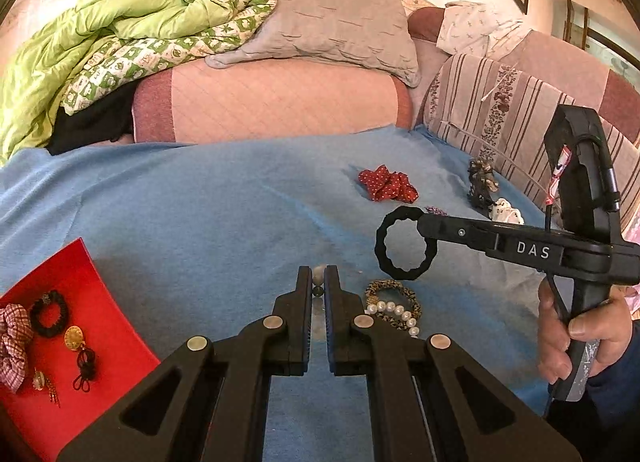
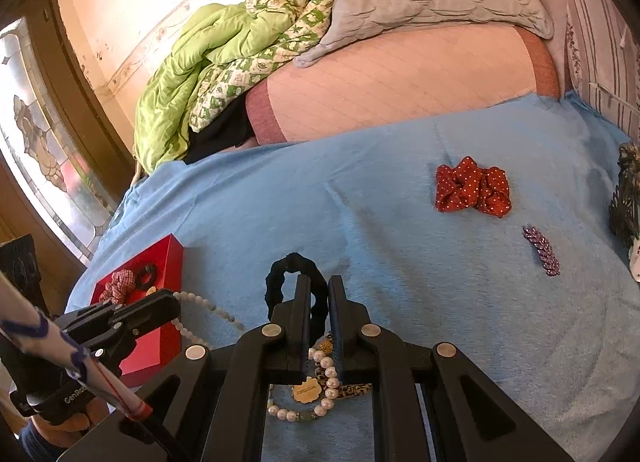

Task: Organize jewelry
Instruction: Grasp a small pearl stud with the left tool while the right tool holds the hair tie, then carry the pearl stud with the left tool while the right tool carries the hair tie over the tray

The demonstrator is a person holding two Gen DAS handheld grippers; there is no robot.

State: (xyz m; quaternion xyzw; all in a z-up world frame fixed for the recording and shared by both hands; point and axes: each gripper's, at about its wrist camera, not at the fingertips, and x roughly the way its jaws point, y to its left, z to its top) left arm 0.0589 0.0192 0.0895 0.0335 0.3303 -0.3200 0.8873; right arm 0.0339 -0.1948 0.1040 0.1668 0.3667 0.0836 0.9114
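Observation:
My left gripper (image 1: 319,282) is shut on a bead necklace (image 1: 319,273); its pale strand (image 2: 208,308) hangs from the gripper (image 2: 176,304) above the blue blanket in the right wrist view. My right gripper (image 2: 319,288) is shut on a black wavy hair tie (image 2: 280,274), held up in the air; the ring shows clearly in the left wrist view (image 1: 404,243). A red tray (image 1: 60,282) at the left holds a checked scrunchie (image 1: 14,342), a black hair tie (image 1: 50,312) and small gold pieces. A pearl bracelet (image 2: 326,382) and a leopard band (image 1: 394,288) lie under the grippers.
On the blue blanket (image 2: 360,222) lie a red dotted scrunchie (image 2: 472,186), a purple hair clip (image 2: 542,250) and a dark ornament (image 1: 482,182) at the right edge. Pillows (image 1: 332,22) and a green quilt (image 1: 100,34) lie behind.

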